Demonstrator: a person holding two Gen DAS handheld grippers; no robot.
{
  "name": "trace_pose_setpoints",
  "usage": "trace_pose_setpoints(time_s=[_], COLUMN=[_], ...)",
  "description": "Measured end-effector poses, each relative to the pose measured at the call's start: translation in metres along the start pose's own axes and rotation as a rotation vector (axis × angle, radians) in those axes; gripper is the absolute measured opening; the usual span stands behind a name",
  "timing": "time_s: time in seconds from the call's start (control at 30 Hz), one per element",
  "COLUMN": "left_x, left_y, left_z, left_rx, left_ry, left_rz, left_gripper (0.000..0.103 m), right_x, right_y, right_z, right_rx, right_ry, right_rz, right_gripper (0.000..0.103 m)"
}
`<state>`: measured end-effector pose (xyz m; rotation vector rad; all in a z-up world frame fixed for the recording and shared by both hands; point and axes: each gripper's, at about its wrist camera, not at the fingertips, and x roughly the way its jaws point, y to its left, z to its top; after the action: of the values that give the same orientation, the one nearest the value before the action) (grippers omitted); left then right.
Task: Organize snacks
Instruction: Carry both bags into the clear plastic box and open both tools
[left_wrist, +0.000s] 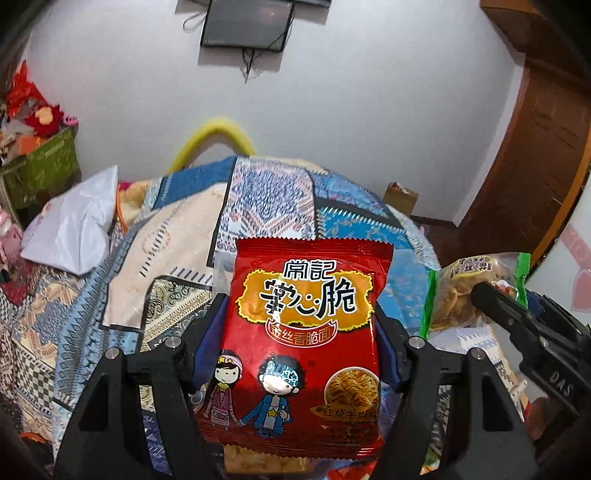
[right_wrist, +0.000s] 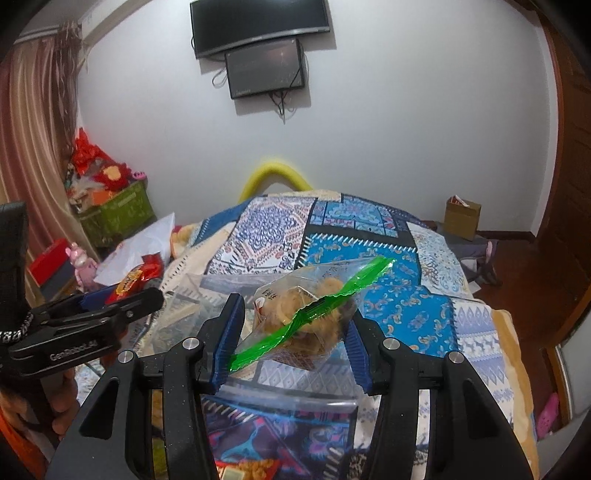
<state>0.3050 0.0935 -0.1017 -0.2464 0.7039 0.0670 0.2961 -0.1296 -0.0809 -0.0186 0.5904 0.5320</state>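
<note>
over patchwork quilt, red noodle packet reads 常記.

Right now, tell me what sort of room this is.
Most likely a bedroom in a home: a bed under a patchwork quilt, a wall-mounted television facing it, and a curtain at the side.

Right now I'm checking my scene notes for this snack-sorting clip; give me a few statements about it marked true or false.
1. The left gripper holds a red noodle snack packet. True.
2. The right gripper is empty. False: it grips a clear snack bag with green edges.
3. Both packets are held above a patterned quilt. True.
4. The red packet lies flat on the quilt. False: it stands upright between the gripper's fingers.
5. Two dark screens hang on the wall. True.
</note>
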Motion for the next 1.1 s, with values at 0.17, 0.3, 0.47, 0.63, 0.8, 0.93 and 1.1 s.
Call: trace_pose_setpoints(time_s=[0.17,0.3,0.47,0.63,0.8,0.93,1.1], left_x=[0.034,0.055,0.081,0.097,0.101,0.097,0.072], left_y=[0.002,0.001,0.003,0.003,0.002,0.002,-0.003], left_z=[0.0,-0.006,-0.012,-0.017,-0.021,-0.022,-0.02], left_rx=[-0.006,-0.004,-0.008,-0.016,-0.005,-0.009,0.01], left_ry=[0.066,0.117,0.177,0.23,0.26,0.289,0.256], left_rz=[0.033,0.037,0.053,0.05,0.072,0.056,0.049], left_gripper=[0.069,0.069,0.069,0.07,0.07,0.071,0.071], right_x=[0.024,0.044,0.06,0.069,0.079,0.078,0.058], right_y=[0.001,0.003,0.006,0.005,0.006,0.008,0.01], right_z=[-0.004,-0.008,-0.015,-0.02,-0.026,-0.029,-0.022], right_rx=[-0.009,-0.015,-0.034,-0.045,-0.045,-0.049,-0.063], right_ry=[0.061,0.109,0.166,0.213,0.277,0.307,0.274], right_rz=[0.005,0.007,-0.002,-0.006,0.002,-0.002,-0.017], right_gripper=[0.048,0.048,0.048,0.049,0.05,0.058,0.062])
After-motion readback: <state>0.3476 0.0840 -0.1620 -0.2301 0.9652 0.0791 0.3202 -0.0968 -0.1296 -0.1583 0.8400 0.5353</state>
